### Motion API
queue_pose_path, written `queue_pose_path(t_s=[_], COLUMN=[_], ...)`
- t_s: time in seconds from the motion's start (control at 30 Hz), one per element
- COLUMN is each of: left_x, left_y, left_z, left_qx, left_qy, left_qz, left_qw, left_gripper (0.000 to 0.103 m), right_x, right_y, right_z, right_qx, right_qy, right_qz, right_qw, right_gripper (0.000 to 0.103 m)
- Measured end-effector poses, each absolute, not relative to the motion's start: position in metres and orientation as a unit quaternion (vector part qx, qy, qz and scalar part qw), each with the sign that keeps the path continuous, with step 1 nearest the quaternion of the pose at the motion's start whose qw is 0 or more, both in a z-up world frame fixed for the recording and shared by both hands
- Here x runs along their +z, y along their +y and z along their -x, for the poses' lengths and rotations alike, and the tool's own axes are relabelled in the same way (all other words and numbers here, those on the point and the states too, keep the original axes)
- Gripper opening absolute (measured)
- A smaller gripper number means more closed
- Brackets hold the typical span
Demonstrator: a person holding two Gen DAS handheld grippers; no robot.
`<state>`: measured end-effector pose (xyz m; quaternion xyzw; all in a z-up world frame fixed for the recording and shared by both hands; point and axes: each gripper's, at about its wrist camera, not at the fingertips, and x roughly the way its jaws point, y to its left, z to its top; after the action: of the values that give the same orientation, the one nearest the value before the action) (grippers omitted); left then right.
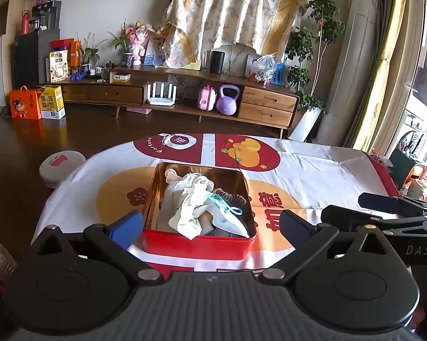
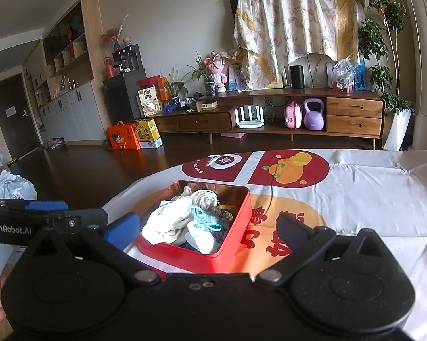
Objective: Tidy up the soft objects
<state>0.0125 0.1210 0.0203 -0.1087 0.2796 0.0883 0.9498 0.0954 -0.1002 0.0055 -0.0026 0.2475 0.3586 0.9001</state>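
Red tin (image 1: 196, 245) is sitting open on the printed tablecloth (image 1: 313, 164), heaped with soft things: white cloths (image 1: 190, 207), a face mask (image 1: 227, 218) with blue loops, a dark scrunchie (image 1: 234, 197).

Left gripper (image 1: 210, 226) is hovering spread wide, empty, tin lying just ahead between its fingers. Right gripper (image 2: 209, 228) is likewise spread and empty, tin ahead, slightly left.

Judging: sorting looks barely started or nearly finished; cannot tell which. Next move is probably calling for a descent onto the top cloth.
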Motion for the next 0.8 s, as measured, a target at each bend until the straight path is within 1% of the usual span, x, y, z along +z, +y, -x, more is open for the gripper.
queue_pose_path(t_s=[0.8], left_x=[0.0175], left_y=[0.1119], left_z=[-0.0117], left_qx=[0.084], left_qy=[0.277], left_qz=[0.087], left_qw=[0.953], left_gripper=[0.103], right_x=[-0.0006], right_y=[-0.1008], right_z=[-0.0927], right_qx=[0.356], right_qy=[0.249], right_qz=[0.001], right_qw=[0.901], right_gripper=[0.103])
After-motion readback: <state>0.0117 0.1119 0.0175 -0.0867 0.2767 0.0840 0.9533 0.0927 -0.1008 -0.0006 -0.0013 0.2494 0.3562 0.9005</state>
